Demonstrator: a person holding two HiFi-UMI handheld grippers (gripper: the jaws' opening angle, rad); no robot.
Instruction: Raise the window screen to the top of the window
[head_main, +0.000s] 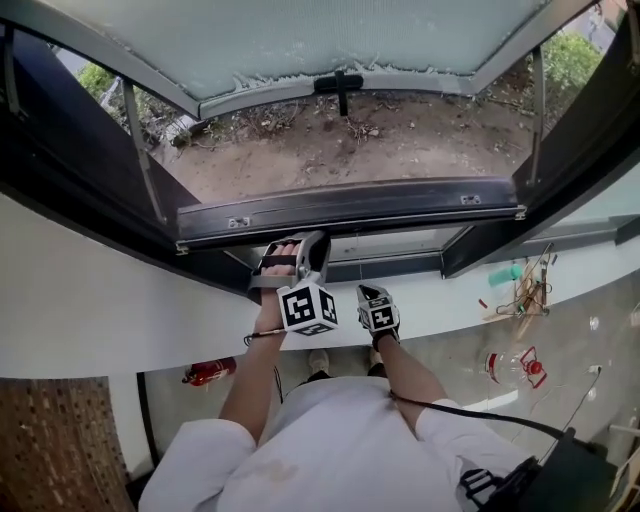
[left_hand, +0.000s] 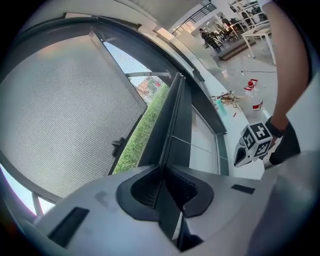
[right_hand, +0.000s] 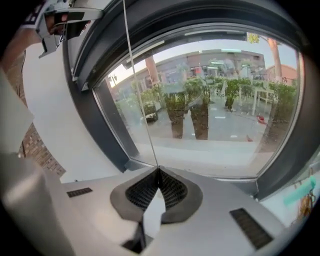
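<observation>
The left tongs (left_hand: 162, 169) are pinched on the thin edge of the dark window bar (head_main: 350, 208). The right tongs (right_hand: 158, 170) are squeezed all the way together, and a thin string (right_hand: 139, 85) runs up from the spot where they meet. The window screen (left_hand: 65, 110) sits up past the bar. The little black handle (head_main: 339, 86) on its bottom rail is well apart from both tongs. A clear bottle (head_main: 508, 366) with a red top stands off to the right; I cannot tell what is in it. The string shows only in the right gripper view. Only the head view shows the red fire extinguisher (head_main: 210, 372), peeking out under the white ledge (head_main: 100, 300).
</observation>
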